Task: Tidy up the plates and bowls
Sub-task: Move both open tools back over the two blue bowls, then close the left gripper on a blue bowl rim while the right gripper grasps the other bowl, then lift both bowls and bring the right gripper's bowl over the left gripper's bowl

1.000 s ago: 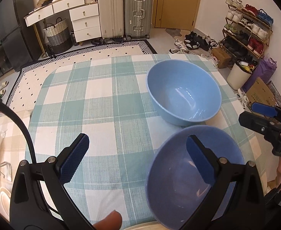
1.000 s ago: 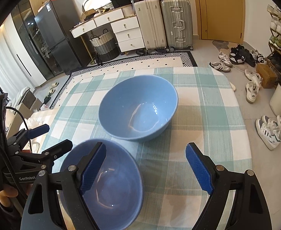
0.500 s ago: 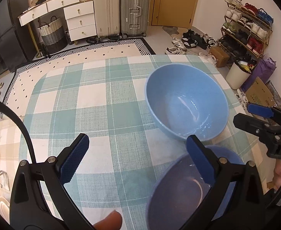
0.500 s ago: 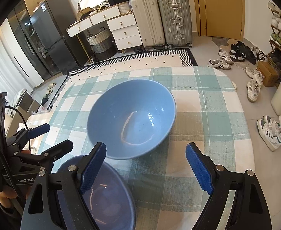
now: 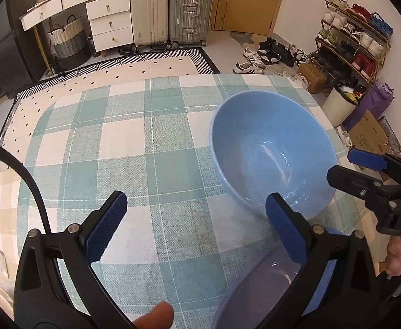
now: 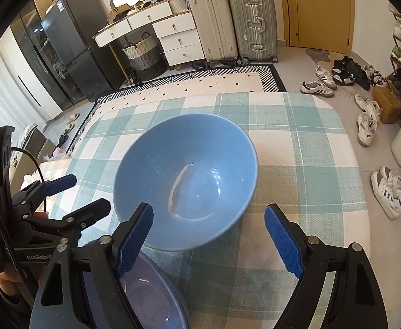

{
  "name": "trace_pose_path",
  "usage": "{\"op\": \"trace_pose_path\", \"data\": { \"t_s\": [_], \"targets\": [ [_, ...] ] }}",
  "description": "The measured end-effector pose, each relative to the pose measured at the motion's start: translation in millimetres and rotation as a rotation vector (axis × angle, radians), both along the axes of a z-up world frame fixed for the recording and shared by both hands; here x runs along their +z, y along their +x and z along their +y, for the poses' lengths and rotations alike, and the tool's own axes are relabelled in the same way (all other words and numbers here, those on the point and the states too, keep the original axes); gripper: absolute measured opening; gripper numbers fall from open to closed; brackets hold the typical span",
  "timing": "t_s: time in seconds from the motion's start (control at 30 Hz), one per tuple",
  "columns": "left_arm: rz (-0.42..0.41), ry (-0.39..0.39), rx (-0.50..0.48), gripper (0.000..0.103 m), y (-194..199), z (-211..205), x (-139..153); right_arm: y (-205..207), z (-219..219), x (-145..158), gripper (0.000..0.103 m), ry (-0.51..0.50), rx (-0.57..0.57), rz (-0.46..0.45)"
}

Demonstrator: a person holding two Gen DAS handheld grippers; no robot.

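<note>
Left gripper (image 5: 192,227): fingers spread wide, pinching nothing. Right gripper (image 6: 208,240): likewise spread, nothing between the pads.

Large blue bowl (image 6: 185,181) upright on the cloth, straight ahead of the right tongs, its near wall just past the left pad; ahead and to the right of the left tongs (image 5: 273,155). Smaller bowl (image 5: 263,288), a duller blue, low and near, partly behind the right finger of the left tongs and under the left finger of the right tongs (image 6: 151,296). Rims near each other; touching or not, cannot tell.

Probably glazed ceramic or hard plastic: stiff, glossy, slick inside, likely to chip if knocked. Weight hard to judge. Best hold: across the rim, one pad inside the wall and one outside, squeezed firmly against slip. Deep enough, seemingly, to take the smaller one nested within.

Underneath, a green-and-white checked tablecloth (image 5: 145,164), woven, with some grip. Beyond the fingertips: patterned rug (image 6: 200,87), two suitcases (image 6: 230,19), white drawers (image 6: 178,35), woven basket (image 6: 144,54), wooden door (image 6: 321,11); shoe rack (image 5: 356,38) and loose shoes off to the right.
</note>
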State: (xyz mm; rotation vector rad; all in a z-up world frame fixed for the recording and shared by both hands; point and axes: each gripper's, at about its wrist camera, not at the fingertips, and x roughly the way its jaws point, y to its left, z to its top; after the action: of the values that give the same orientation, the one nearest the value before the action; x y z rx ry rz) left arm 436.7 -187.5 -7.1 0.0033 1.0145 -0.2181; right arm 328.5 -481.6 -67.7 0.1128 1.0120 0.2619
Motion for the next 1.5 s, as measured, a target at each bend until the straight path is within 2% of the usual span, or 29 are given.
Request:
{"op": "trace_pose_path", "data": {
  "t_s": [0.17,0.23,0.3,0.43,0.5,0.6,0.87,0.93,1.07,1.1,1.2,1.5],
  "targets": [
    [0.009,-0.001,-0.006,0.099,9.1,-1.0,-6.0,8.3,-0.5,-6.9,0.081,-0.009,-0.005,0.019],
    [0.011,0.0,-0.008,0.099,12.1,-1.4,-8.3,10.9,-1.8,-9.7,0.076,-0.006,-0.008,0.026],
    [0.016,-0.002,-0.014,0.093,15.7,-2.3,-10.4,13.1,-3.2,-12.3,0.075,-0.009,-0.013,0.031],
    [0.026,0.005,-0.026,0.088,23.2,-6.0,-15.4,18.2,-6.1,-17.0,0.065,-0.017,-0.017,0.038],
    [0.029,0.011,-0.033,0.078,25.9,-8.7,-17.4,20.9,-8.6,-19.6,0.063,-0.014,-0.022,0.044],
    [0.036,0.014,-0.046,0.069,29.5,-12.3,-20.3,24.3,-11.8,-23.0,0.058,-0.015,-0.029,0.051],
    [0.047,-0.001,-0.065,0.051,33.6,-18.4,-25.6,29.5,-15.0,-29.8,0.043,-0.012,-0.024,0.066],
    [0.045,0.001,-0.072,0.045,34.0,-20.4,-25.2,30.5,-14.3,-32.4,0.036,-0.006,-0.018,0.07],
    [0.042,0.008,-0.085,0.023,33.6,-23.5,-24.7,31.8,-15.7,-37.2,0.028,0.009,-0.017,0.072],
    [0.041,0.011,-0.088,0.021,33.5,-24.6,-24.9,32.0,-16.2,-38.1,0.025,0.009,-0.016,0.074],
    [0.042,0.007,-0.092,0.015,33.3,-27.4,-25.5,31.4,-15.2,-39.0,0.024,0.0,-0.014,0.077],
    [0.035,0.005,-0.092,0.014,31.9,-31.3,-24.9,30.1,-12.2,-38.8,0.023,-0.024,-0.022,0.074]
  ]
}}
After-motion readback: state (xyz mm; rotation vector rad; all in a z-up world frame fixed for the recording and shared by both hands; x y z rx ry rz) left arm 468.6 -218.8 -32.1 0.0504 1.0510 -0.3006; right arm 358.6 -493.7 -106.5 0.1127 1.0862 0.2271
